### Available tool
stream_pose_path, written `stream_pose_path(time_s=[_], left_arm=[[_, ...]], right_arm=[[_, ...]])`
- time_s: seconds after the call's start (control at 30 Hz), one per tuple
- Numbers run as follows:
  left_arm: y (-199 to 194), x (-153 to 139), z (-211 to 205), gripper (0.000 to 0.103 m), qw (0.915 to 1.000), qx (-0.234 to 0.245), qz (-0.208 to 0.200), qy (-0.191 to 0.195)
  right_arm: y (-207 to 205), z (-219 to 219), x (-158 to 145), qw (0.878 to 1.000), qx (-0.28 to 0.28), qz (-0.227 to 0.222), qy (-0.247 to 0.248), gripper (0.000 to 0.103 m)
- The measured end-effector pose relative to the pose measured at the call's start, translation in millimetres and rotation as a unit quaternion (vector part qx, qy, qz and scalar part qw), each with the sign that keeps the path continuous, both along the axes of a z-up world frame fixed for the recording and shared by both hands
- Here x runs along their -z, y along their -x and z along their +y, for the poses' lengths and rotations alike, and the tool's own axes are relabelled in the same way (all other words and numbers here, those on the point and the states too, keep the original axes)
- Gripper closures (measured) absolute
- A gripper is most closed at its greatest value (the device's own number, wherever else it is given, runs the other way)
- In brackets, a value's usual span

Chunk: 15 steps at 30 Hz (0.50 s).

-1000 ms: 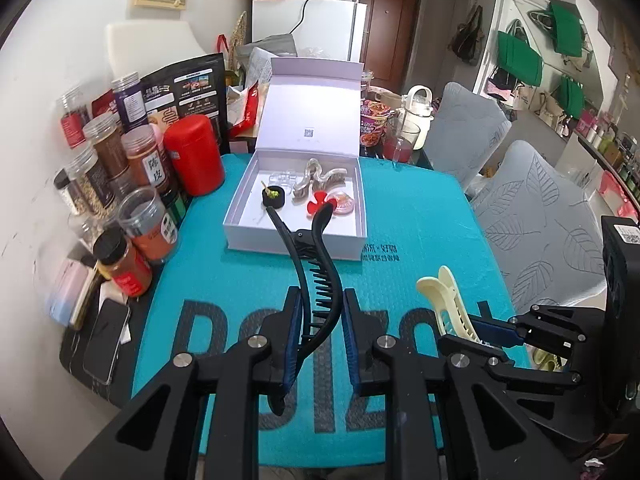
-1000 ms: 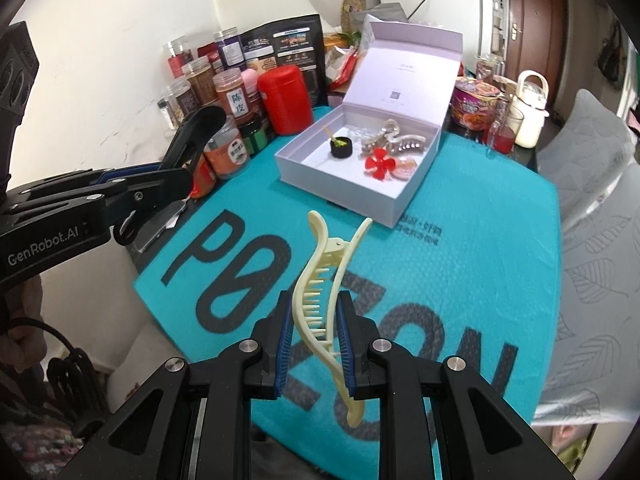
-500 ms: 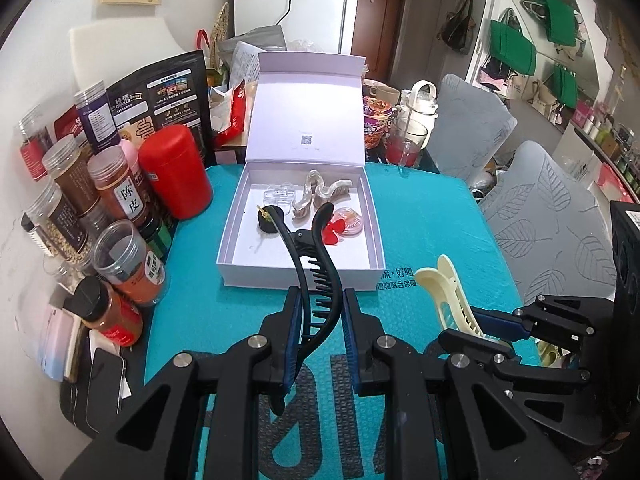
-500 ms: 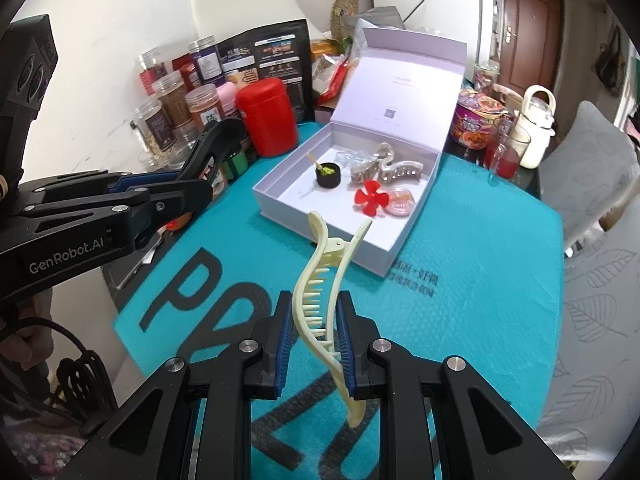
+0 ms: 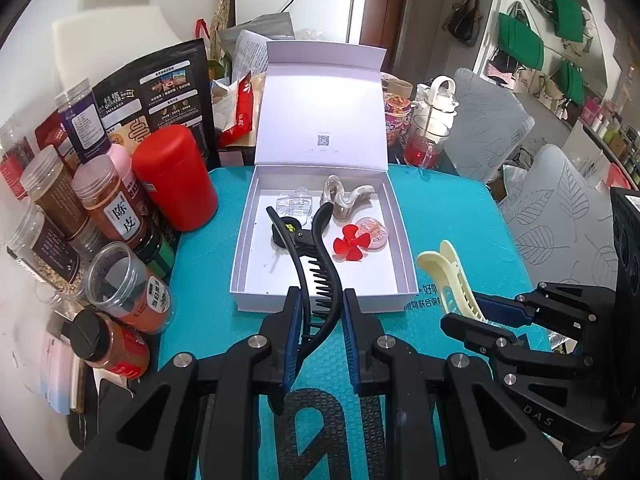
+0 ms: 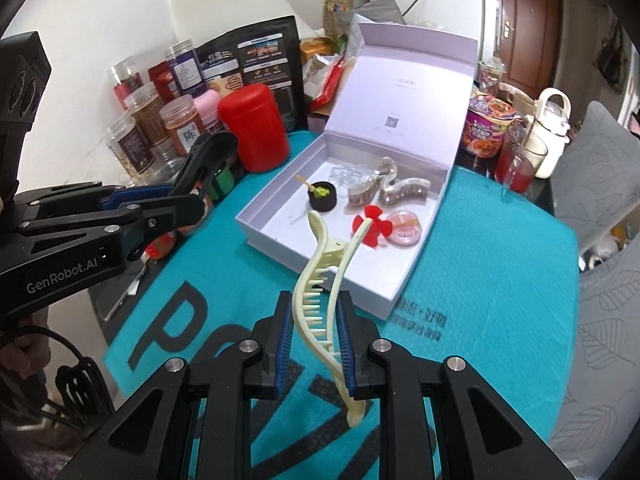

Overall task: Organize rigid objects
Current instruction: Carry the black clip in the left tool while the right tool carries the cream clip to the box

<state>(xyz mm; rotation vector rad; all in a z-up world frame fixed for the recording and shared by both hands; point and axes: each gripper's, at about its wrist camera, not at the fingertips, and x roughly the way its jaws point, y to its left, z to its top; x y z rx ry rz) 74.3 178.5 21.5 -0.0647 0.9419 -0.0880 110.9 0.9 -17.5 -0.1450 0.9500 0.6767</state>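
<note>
At the bottom centre of the left wrist view, the left gripper (image 5: 319, 322) was clamped on a black hair claw (image 5: 316, 276), whose curved handles rose up the frame over the near wall of the white box (image 5: 320, 302). At lower right of that view the right gripper (image 5: 486, 320) showed from the side, clamped on a cream hair claw (image 5: 448, 272).

In the right wrist view the same cream claw (image 6: 320, 300) stood between the blue pads at bottom centre, its tips reaching the box's near edge (image 6: 340, 276). The left gripper (image 6: 168, 204) entered from the left edge.

Both tools hung over a teal mat (image 5: 452, 220). Just beyond, in mid-frame, the open box held a clear clip (image 5: 294, 204), a beige claw (image 5: 344, 198), a red flower piece (image 5: 350, 244), a pink round compact (image 5: 372, 232) and a small black pot (image 6: 322, 196). Its lid (image 5: 324, 116) stood upright behind.

To the left, a red canister (image 5: 174, 178) and spice jars (image 5: 108, 204) crowded the mat's edge. At upper centre stood a white fridge (image 5: 320, 12).
</note>
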Motion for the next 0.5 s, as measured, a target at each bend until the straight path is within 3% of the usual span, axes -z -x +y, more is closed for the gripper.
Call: stream_pose_path(time_s=[0.5], left_arm=[[-59.0, 21.7, 8.2, 0.083, 0.9997, -0.009, 0.024, 0.006]], right_arm=[[-59.4, 10.7, 14.7, 1.0, 0.003, 0.002, -0.008, 0.082]])
